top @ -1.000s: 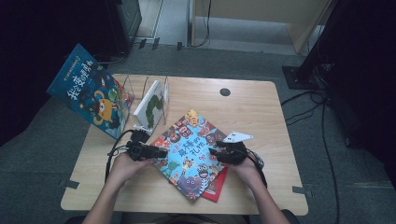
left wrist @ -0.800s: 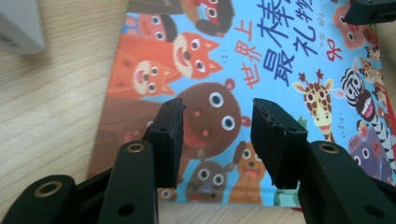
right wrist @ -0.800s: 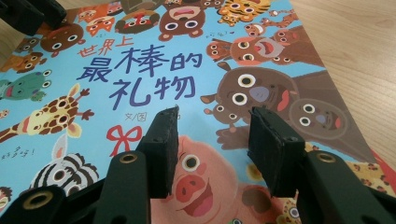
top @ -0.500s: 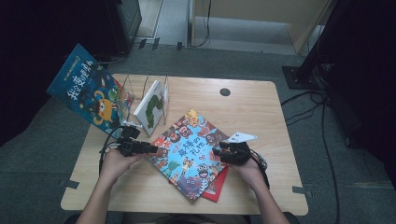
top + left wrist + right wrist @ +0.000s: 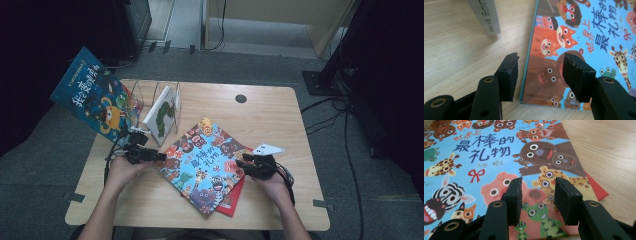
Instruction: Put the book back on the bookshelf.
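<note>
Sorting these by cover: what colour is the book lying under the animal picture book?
Red; the red book pokes out beneath the animal picture book, clearest in the right gripper view.

Bare bench (image 5: 280, 112) is lying open far right; the book rack (image 5: 159, 102) is blocking the far left.

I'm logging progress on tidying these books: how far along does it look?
One book already stands in the rack. In hand: both grippers, left and right, sit open at opposite edges of the blue animal book, nothing gripped yet. Left: that book and the red one under it, both flat on the table.
</note>
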### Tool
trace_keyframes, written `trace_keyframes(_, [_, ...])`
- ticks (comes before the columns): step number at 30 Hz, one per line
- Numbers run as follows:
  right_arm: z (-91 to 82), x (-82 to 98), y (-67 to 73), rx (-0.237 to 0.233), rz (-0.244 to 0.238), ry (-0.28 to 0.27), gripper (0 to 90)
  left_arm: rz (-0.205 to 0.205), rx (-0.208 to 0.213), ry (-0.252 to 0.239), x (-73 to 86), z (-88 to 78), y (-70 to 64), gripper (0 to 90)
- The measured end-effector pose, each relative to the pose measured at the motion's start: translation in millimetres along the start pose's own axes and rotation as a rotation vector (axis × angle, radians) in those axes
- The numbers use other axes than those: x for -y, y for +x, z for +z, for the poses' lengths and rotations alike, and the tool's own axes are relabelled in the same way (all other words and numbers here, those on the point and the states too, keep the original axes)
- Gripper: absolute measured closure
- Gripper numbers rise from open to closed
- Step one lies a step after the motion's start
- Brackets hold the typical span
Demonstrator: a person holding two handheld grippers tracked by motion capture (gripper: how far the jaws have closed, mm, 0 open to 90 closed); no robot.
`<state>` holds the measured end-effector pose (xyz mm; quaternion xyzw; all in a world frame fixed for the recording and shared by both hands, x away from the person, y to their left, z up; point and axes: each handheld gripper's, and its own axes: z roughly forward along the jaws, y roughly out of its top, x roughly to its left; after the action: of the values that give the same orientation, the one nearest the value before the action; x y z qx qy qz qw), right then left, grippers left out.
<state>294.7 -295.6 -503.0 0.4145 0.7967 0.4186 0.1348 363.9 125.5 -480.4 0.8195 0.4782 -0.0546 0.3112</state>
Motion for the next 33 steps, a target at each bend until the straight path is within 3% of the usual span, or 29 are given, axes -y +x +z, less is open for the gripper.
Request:
trace_keyframes(7, [-7.1,5.3,-3.0,0.01,0.003,0.001,60.7,0.004,0.04,0.023,-4.0,11.1,-1.1,47.0])
trace_keyframes(10, [-11.6,8.3,-6.0,0.021,0.008,-0.001,60.7,0.024,0.029,0.038,-6.0,16.0,-3.4,45.9])
trace_keyframes(18, [-21.1,15.5,-13.5,0.024,0.025,-0.009,62.2,0.03,0.014,0.053,-6.4,16.9,-7.1,43.5])
trace_keyframes(25, [-29.4,23.1,-16.9,0.02,0.026,0.01,64.1,0.035,0.033,0.095,-3.3,21.0,-20.8,43.2])
trace_keyframes(30, [-29.7,23.1,-16.9,0.021,0.026,0.005,64.7,-0.006,0.053,0.076,1.2,22.6,-25.4,42.3])
trace_keyframes(33, [-30.7,23.8,-18.3,0.021,0.037,0.005,65.2,-0.008,0.051,0.075,2.1,23.9,-29.5,42.2])
